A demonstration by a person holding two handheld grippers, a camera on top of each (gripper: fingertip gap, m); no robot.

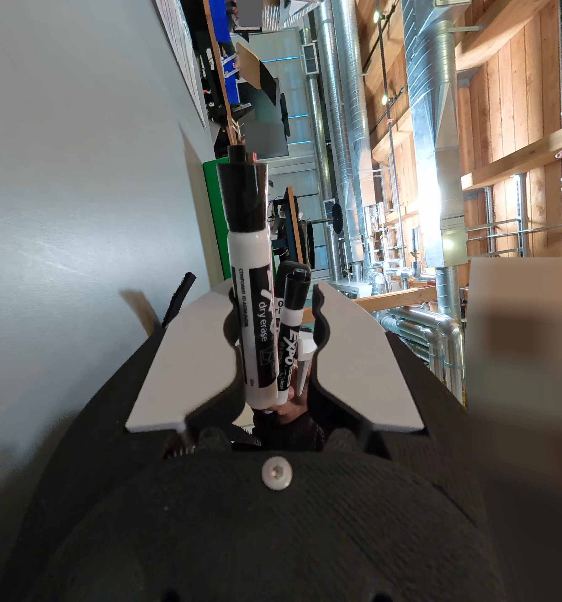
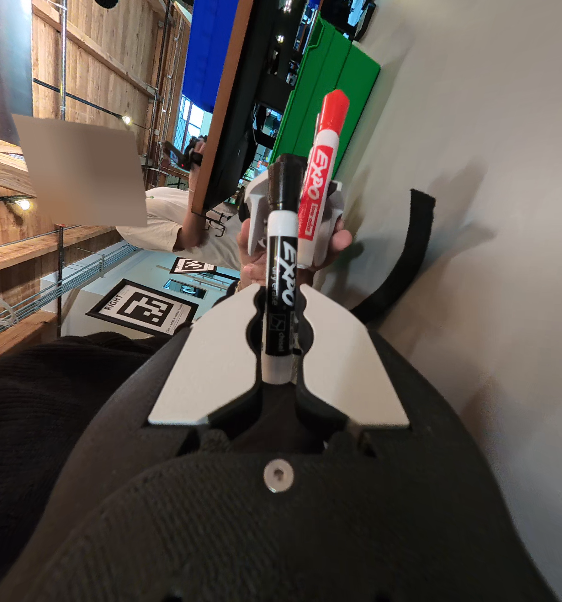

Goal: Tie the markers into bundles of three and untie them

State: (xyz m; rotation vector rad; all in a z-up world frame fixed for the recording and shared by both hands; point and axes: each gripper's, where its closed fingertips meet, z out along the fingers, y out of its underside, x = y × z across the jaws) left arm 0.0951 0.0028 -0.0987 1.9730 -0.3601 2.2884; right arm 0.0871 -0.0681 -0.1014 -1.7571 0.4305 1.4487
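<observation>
Clamping black marker (image 2: 280, 293) in right gripper (image 2: 279, 312) | left gripper (image 1: 273, 312) holding fat black marker (image 1: 253, 293), jaws narrow | red marker (image 2: 318, 182) in far gripper | black strap (image 2: 400, 257) on table (image 2: 485, 163)

My left tool (image 1: 273, 329) has a fat white marker with a black cap (image 1: 252, 277) between its fingers, lengthwise, cap end pointing away from me. A slimmer black-capped marker (image 1: 289, 338) sits just beside it, with part of a third black one (image 1: 292, 268) showing behind. My right tool (image 2: 279, 322) grips a white marker with a black label and black cap (image 2: 281, 277), its cap pointing away from me. Beyond it, the other tool holds a red-capped marker with a red label (image 2: 320, 176) that leans slightly right. A black strap (image 2: 400, 257) curves along the grey bench to the right.
</observation>
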